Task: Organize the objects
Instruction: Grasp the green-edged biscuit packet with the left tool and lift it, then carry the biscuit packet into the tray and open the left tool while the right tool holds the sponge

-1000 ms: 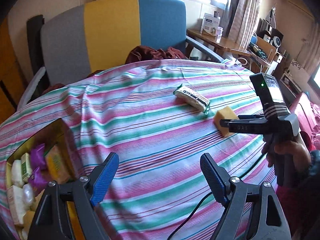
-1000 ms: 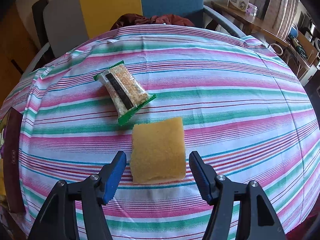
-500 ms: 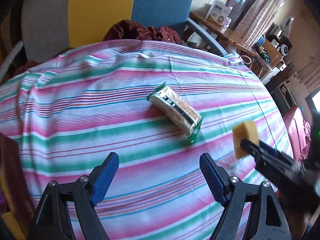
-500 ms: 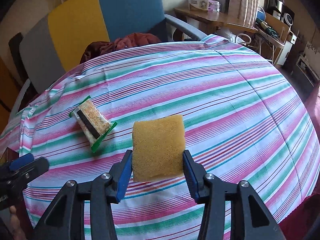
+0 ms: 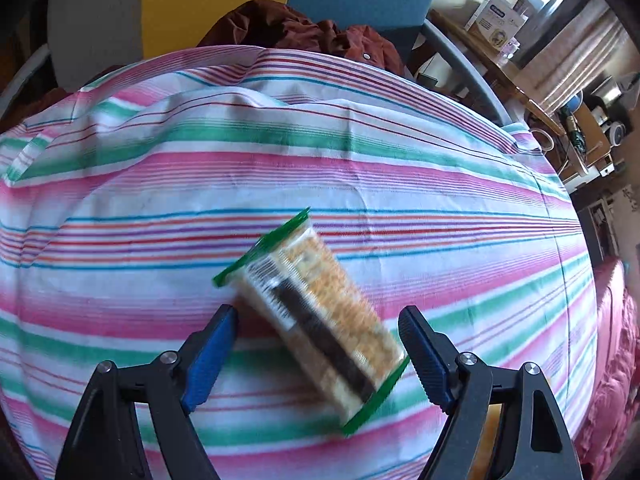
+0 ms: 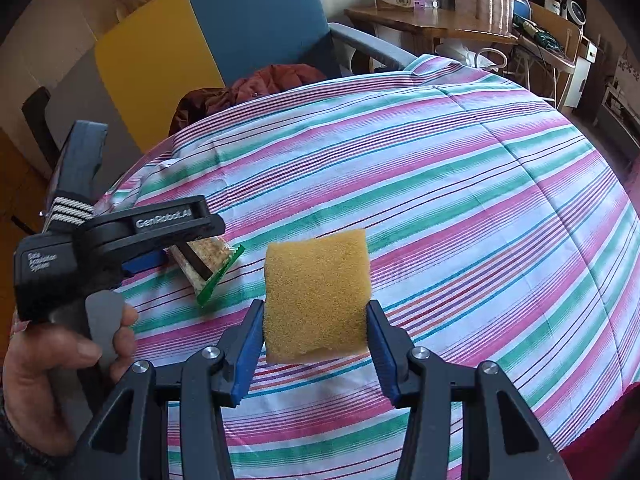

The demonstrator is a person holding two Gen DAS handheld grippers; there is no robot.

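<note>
A cracker packet (image 5: 320,320) with green ends lies slantwise on the striped tablecloth (image 5: 200,184). My left gripper (image 5: 320,354) is open, its blue pads on either side of the packet, not touching it. In the right wrist view the left gripper (image 6: 120,236) hovers over the packet (image 6: 208,258). My right gripper (image 6: 316,334) is shut on a yellow sponge (image 6: 316,292) and holds it above the cloth. A bit of the sponge (image 5: 486,444) shows behind my left gripper's right finger.
A grey, yellow and blue chair (image 6: 192,48) with a dark red garment (image 6: 256,88) stands at the table's far edge. A wooden desk (image 6: 432,24) with boxes lies at the back right. The table's right edge (image 5: 580,280) drops to a red seat.
My left gripper moved forward over the table until the packet lies between its open fingers. My right gripper closed on the sponge and lifted it off the cloth.
</note>
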